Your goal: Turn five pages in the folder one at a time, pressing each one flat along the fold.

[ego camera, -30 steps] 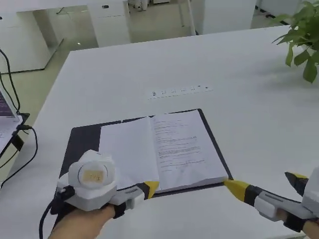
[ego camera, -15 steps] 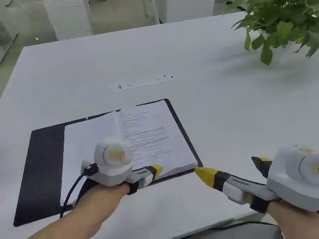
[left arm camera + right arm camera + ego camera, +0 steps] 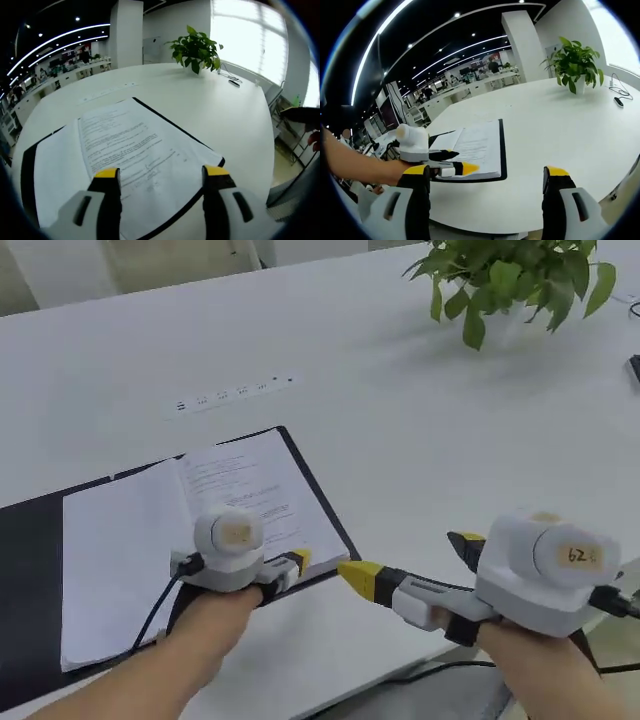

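- The folder (image 3: pixel 28 532) lies open and flat on the white table (image 3: pixel 420 430), its black cover showing around the paper.
- On the folder's right half a printed page (image 3: pixel 245 495) faces up; on its left half lies a blank white page (image 3: pixel 115 555).
- The left gripper (image 3: pixel 162 172) hangs over the near edge of the printed page. Its yellow-tipped jaws are spread wide, with nothing between them but the page beneath; whether the tips touch the paper I cannot tell.
- The right gripper (image 3: pixel 412 558) is off the folder, just beside its near right corner, over bare table. Its jaws are also spread apart and grasp nothing.
- In the head view, one yellow tip of the right gripper points at the folder's corner, close to the left gripper's tip but apart from it.
- A black cable (image 3: pixel 160 608) runs from the left gripper back across the folder towards the person.
- Beyond the folder's far edge a row of sockets (image 3: pixel 230 392) is set into the table.
- Well beyond the folder, far and to its right, stands a leafy green plant (image 3: pixel 510 280).
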